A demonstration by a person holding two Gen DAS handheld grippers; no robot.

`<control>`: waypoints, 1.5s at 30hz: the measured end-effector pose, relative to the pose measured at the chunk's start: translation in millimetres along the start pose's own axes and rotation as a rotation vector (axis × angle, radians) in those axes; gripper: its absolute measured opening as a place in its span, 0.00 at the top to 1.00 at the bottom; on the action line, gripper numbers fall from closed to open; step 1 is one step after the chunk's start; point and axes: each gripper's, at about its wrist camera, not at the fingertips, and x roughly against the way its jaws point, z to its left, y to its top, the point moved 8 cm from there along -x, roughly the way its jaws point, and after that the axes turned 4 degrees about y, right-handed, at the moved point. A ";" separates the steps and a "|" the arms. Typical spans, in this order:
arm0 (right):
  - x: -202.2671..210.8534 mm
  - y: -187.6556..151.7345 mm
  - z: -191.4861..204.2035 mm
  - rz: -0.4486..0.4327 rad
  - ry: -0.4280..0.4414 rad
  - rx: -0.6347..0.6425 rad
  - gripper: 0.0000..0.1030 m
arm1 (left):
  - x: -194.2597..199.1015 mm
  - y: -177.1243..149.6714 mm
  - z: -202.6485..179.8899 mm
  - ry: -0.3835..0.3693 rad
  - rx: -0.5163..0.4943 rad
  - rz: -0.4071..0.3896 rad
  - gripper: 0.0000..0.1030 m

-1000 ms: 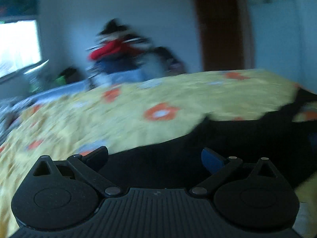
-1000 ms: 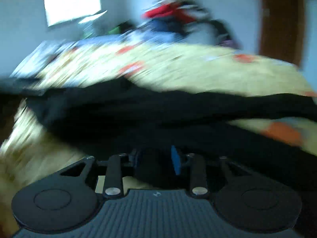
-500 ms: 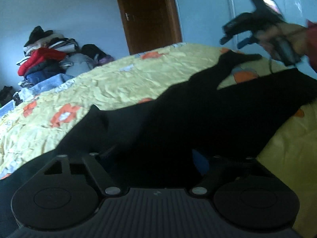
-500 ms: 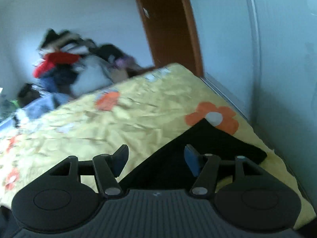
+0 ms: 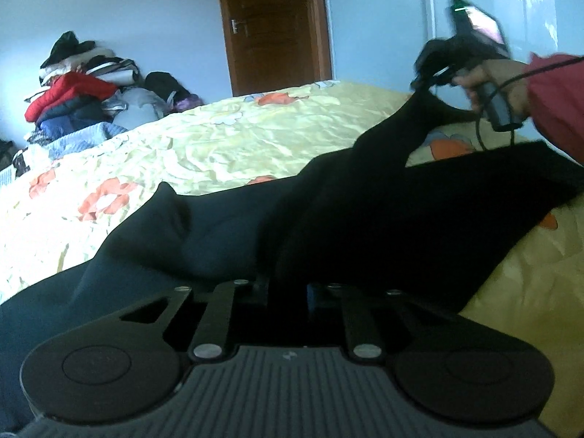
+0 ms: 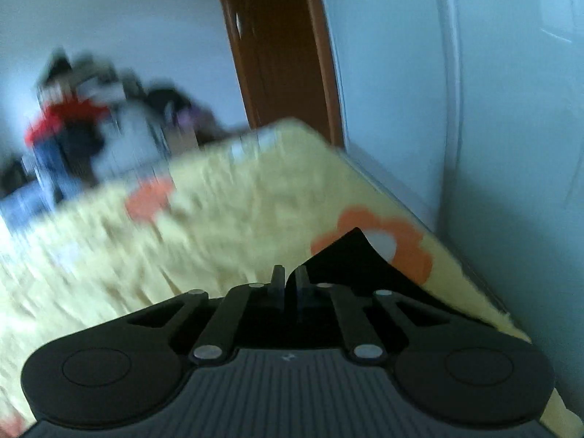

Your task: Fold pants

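Black pants (image 5: 365,211) lie spread across a yellow flowered bedspread (image 5: 219,138). My left gripper (image 5: 288,288) is shut on a fold of the pants near its edge; the cloth hides the fingertips. In the left wrist view my right gripper (image 5: 423,84), held by a hand in a red sleeve, lifts a peak of the pants off the bed at the right. In the right wrist view my right gripper (image 6: 288,281) is shut on the pants (image 6: 350,266), with a black corner lying over an orange flower near the bed's right edge.
A pile of clothes (image 5: 84,87) sits at the far end of the bed by the wall. A brown door (image 5: 273,25) stands behind it. A pale wall or wardrobe (image 6: 474,109) runs close along the bed's right edge.
Both grippers went from open to shut on the pants. The right gripper has lifted its part of the cloth off the bed.
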 end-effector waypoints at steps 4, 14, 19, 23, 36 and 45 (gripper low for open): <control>59.0 26.4 -12.3 -0.159 0.110 -0.076 0.95 | 8.5 4.7 5.5 -0.013 0.051 -0.022 0.90; 125.5 -4.1 -85.5 -0.077 0.095 -0.222 0.93 | 10.4 5.6 -1.8 -0.025 0.031 -0.019 0.94; 70.2 -10.0 -47.8 0.038 0.120 -0.191 0.65 | 7.7 0.3 -7.6 -0.005 -0.008 -0.009 0.86; 16.2 -17.0 -4.4 0.144 0.014 -0.047 0.27 | 7.0 -4.8 -9.8 0.005 -0.023 -0.012 0.82; 3.8 -13.0 -3.8 0.058 -0.077 0.054 0.96 | 6.3 -3.8 2.2 -0.026 0.069 -0.033 0.95; 178.5 26.2 -52.1 -0.314 0.062 -0.125 0.96 | 40.7 13.3 8.2 -0.044 0.050 -0.133 0.96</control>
